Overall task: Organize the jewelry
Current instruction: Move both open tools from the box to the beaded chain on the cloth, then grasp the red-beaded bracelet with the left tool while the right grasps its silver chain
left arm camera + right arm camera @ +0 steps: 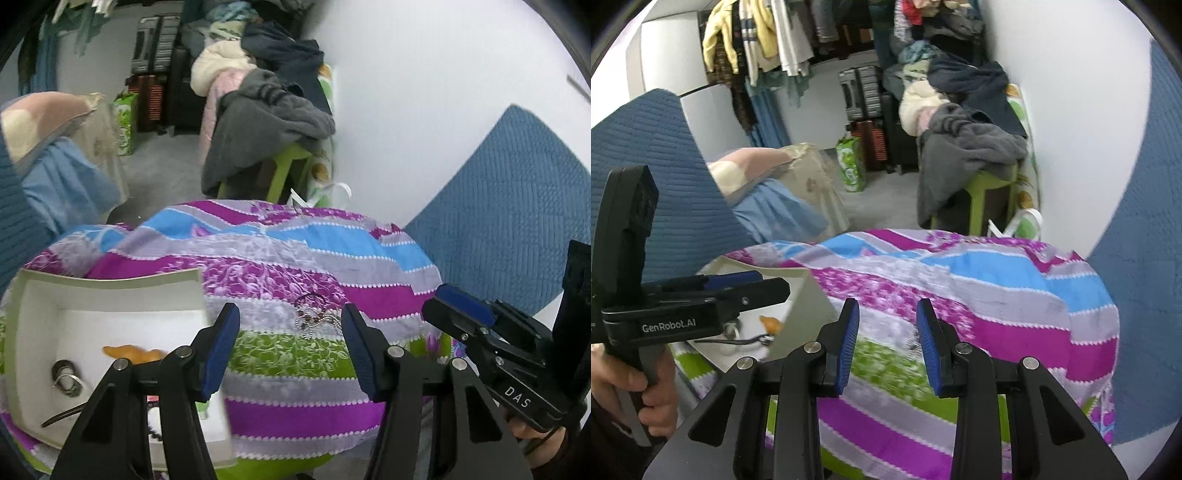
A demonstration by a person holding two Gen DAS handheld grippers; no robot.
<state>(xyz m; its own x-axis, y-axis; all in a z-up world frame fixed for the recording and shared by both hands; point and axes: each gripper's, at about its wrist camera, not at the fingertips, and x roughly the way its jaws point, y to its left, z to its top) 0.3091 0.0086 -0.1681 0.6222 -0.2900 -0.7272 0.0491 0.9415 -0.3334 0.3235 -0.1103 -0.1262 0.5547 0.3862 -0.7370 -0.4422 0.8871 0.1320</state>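
A small pile of chains and pendants [314, 318] lies on a striped purple, blue and green cloth [295, 376]. My left gripper [291, 350] is open and empty, its jaws either side of and just short of the pile. A white box [107, 291] sits at the left with metal rings [66, 376] and an orange piece [129, 352] inside. My right gripper [888, 343] is open and empty above the cloth [997, 314]; a trace of the jewelry [913, 341] shows by its right finger. The box [798, 314] is at its left, behind the left gripper's body [701, 299].
A green stool piled with grey and dark clothes [967, 147] stands beyond the cloth by the white wall. Blue knitted fabric [509, 214] hangs at the right. Suitcases [864, 92] and hanging clothes [757, 37] fill the back of the room.
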